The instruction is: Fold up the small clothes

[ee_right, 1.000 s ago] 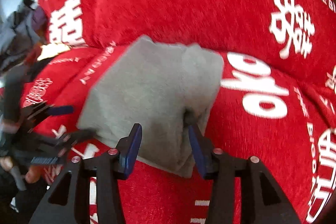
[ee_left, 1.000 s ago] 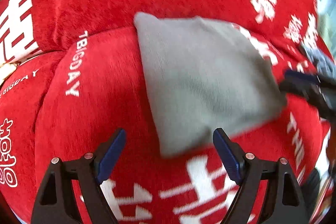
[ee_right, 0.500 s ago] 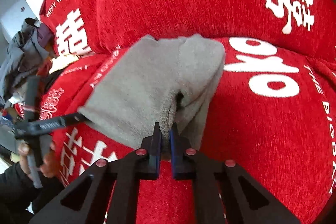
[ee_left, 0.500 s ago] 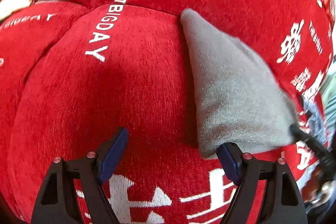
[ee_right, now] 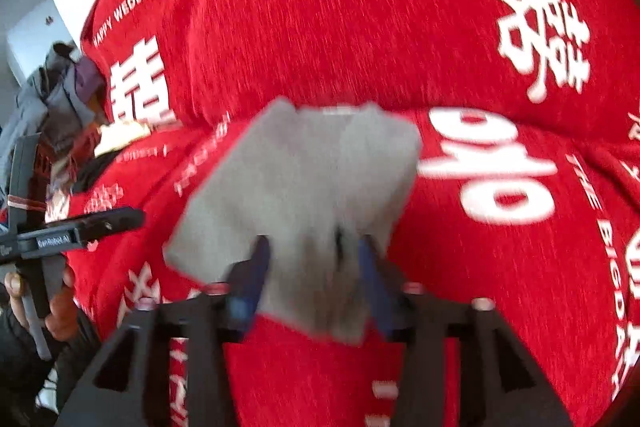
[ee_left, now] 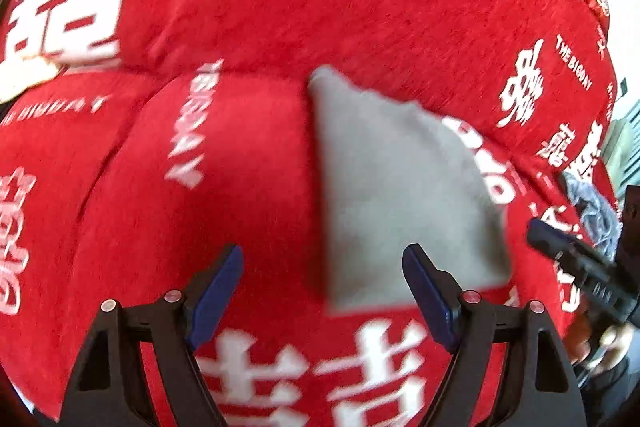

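Grey garment (ee_right: pixel 304 195) is lying folded on the red cover (ee_right: pixel 360 27), near the crease between two cushions. Right gripper (ee_right: pixel 314 275) jaws are opening, fabric edge between them but pads no longer pinching it. Left gripper (ee_left: pixel 322 291) is hanging above with jaws wide, nothing between them. Looks like a fold is being released; next move probably calls for backing out cleanly without dragging the fold. Writing showing: "THE BIG DAY", "HAPPY WEDDING", Chinese double-happiness characters. Gripper label is too blurred to read.

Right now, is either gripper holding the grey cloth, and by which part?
Neither. The right gripper is opening around the grey cloth's near edge, pads apart; the left gripper is open, empty.
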Motion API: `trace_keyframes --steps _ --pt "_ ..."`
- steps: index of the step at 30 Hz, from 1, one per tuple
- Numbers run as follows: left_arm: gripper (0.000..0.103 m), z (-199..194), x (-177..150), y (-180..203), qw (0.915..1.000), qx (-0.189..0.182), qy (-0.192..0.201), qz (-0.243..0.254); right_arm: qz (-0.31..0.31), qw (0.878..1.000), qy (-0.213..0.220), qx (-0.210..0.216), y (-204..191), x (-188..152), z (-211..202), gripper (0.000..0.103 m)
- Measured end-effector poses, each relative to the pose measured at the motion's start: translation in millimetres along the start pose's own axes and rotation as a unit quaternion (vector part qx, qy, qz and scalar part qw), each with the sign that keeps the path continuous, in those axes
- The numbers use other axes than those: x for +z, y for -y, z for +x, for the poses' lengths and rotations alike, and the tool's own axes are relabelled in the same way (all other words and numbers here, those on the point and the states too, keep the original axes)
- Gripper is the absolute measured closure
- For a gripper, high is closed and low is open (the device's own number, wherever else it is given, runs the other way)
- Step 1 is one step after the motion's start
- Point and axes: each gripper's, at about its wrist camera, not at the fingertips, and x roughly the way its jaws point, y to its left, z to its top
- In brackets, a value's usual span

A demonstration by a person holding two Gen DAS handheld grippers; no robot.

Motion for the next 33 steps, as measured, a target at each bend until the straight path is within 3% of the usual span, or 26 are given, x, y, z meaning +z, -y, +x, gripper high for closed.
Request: trace_keyframes --steps 3,6,8,10,13,17,21,23,27,29,31,33 --pt "0.02 32.9 22.2 28.7 0.9995 -0.014 -0.012 0.024 0.001 0.999 -0.007 0.033 -4.3 16.5 28.0 0.05" --pt "0.02 80.8 27.8 33.8 0.9965 0.05 -0.058 0.034 0.005 0.998 -0.058 0.011 10.8 15.0 68.6 0.052" --pt "0.018 98.4 23.3 21.2 0.9955 0.034 -0.088 0.013 0.031 0.997 -0.061 0.019 30.5 10.5 73.6 0.058" --pt "0.018 92.6 23.5 14.4 0.9961 0.019 -0.086 -0.004 0.052 0.997 -0.05 0.035 41.8 12.2 60.8 0.057" --pt "0.019 78.6 33.1 18.4 0.9982 0.011 -0.059 0.002 0.026 0.999 -0.021 0.005 39.8 26.1 48.9 0.053" --pt "0.019 87.4 57.0 45.3 0.9985 -0.004 -0.046 0.031 -0.006 0.999 -0.046 -0.007 32.5 59.9 78.8 0.053" --pt "0.018 127.6 84.1 53.9 0.9961 0.009 -0.079 0.039 -0.018 0.992 -0.122 -0.029 39.7 76.5 139.6 0.052" --pt "0.019 145.8 92.7 45.2 0.9947 0.028 -0.094 0.032 -0.001 0.994 -0.106 -0.02 48.8 85.9 148.7 0.048" --pt "0.018 159.5 113.6 44.5 0.9921 0.049 -0.111 0.03 0.036 0.991 -0.116 -0.057 63.5 102.0 164.6 0.047" --pt "0.018 153.6 121.7 45.7 0.9911 0.036 -0.126 0.023 0.041 0.99 -0.12 -0.061 62.1 105.7 159.2 0.047" --pt "0.018 132.9 129.2 45.0 0.9956 0.005 -0.091 0.019 0.029 0.993 -0.097 -0.053 53.0 106.7 141.1 0.047" --pt "0.018 126.5 136.3 41.9 0.997 0.019 -0.072 0.021 0.001 0.995 -0.089 -0.046 38.8 106.4 129.0 0.047"
